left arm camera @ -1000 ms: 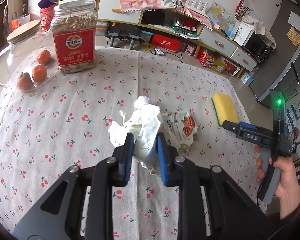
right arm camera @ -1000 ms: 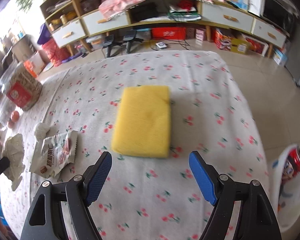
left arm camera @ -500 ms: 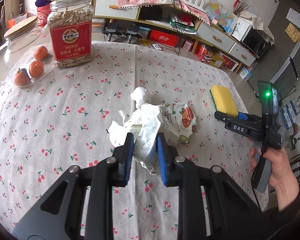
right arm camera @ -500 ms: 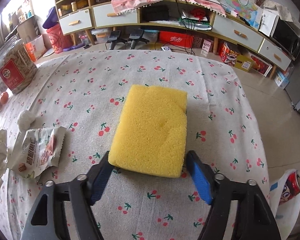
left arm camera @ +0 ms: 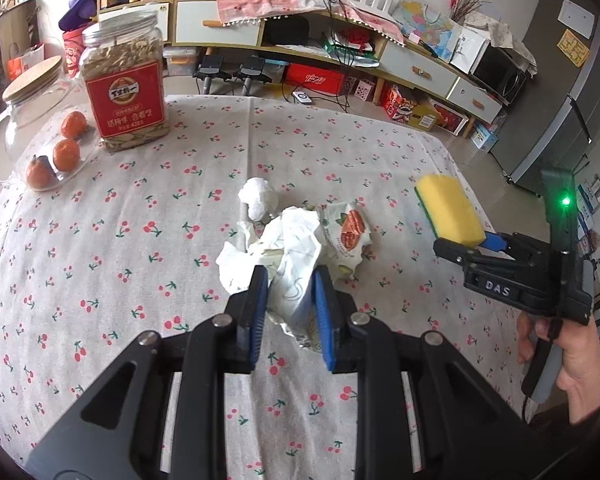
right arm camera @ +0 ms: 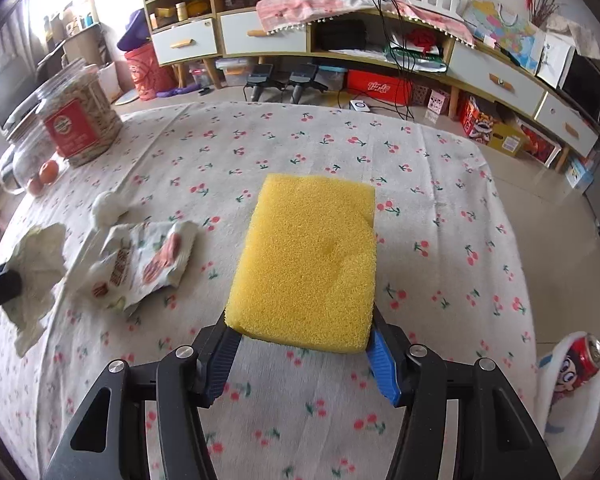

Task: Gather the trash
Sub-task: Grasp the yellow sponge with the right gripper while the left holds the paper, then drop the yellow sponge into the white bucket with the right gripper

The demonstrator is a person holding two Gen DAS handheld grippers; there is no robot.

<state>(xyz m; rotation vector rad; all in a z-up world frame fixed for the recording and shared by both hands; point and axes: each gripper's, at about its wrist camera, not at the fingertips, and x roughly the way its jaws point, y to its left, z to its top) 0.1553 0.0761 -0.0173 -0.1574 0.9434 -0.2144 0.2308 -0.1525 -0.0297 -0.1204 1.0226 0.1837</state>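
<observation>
The crumpled white wrapper (left arm camera: 288,256) sits near the middle of the counter (left arm camera: 100,280), pinched between the blue pads of the left claw (left arm camera: 288,280), which is clamped on it. Touching it on its right lies a flattened snack packet (left arm camera: 346,232) printed with a red-brown nut picture; its lettering is too small to read. Just behind both rests one small white paper ball (left arm camera: 258,198). That makes three pieces of trash on the cherry-print cloth.

Toward the right edge, the right claw (right arm camera: 300,344) is closing its jaws on the near end of a single yellow sponge (right arm camera: 308,264), which has a green underside; the pads press its sides. The claw's black body bears the letters "DAS", and a person's hand (left arm camera: 572,364) grips its handle.

At the far left stands one clear jar of seeds (left arm camera: 124,84) with a red label in Chinese characters. Beside it a glass jar with a cork lid (left arm camera: 32,80) stands next to three oranges (left arm camera: 66,154). Off the counter's right side, a red drink can (right arm camera: 582,360) lies in a white bin.
</observation>
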